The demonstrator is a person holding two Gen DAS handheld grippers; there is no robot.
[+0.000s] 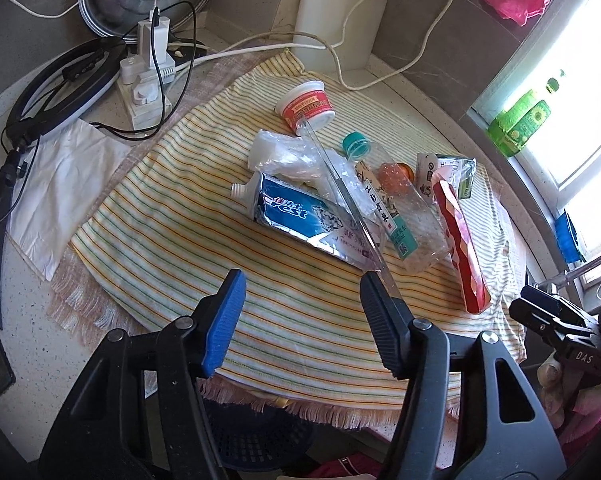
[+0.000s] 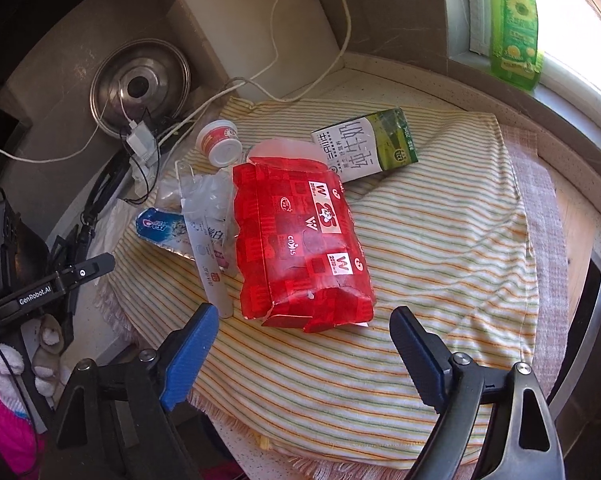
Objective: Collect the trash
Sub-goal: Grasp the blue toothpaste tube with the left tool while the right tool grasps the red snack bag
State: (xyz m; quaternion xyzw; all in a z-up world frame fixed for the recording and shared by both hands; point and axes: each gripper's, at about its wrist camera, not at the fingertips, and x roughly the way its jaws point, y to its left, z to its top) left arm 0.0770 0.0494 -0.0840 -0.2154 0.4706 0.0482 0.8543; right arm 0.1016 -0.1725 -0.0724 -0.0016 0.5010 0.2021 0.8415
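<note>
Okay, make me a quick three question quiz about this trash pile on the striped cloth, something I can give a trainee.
1. True or false: the right gripper is clamped on the red carton.
2. Which item lies nearest the left gripper? A) toothpaste tube B) milk carton C) small white tub
3. Fill in: the trash lies on a striped ____.

Key: 1 false, both grippers are open and empty. 2 A. 3 cloth.

On the striped cloth (image 1: pixel 148 248) I count one toothpaste tube (image 1: pixel 300 216), one clear bottle (image 1: pixel 396 208), one red carton (image 2: pixel 300 248), one milk carton (image 2: pixel 364 144), one small tub (image 1: pixel 306 106).
</note>
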